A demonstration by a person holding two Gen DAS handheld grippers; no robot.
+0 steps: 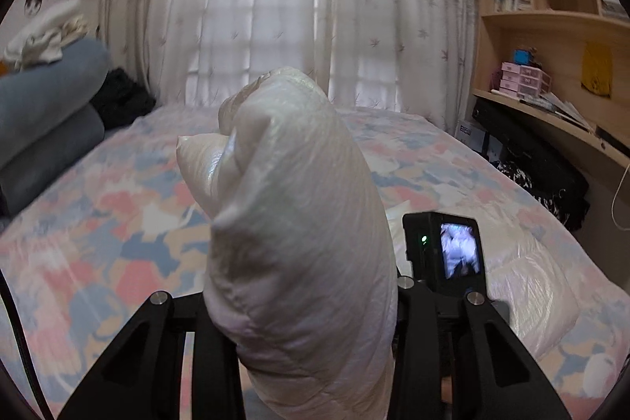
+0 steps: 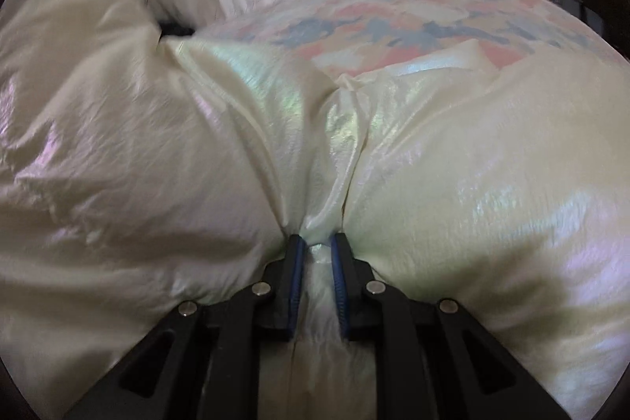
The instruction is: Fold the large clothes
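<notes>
A puffy cream-white shiny padded jacket fills the right wrist view, bunched in big folds over the bed. My right gripper is shut on a pinched fold of it, with blue pads on both sides. In the left wrist view a padded part of the jacket stands up between the fingers and hides the fingertips; my left gripper is shut on it. More of the jacket lies on the bed at right. The right gripper's camera body shows beside it.
The bed has a pink, blue and white patterned cover. Grey folded bedding and dark clothes lie at the left head end. Curtains hang behind. A wooden shelf and desk stand right, with black bags below.
</notes>
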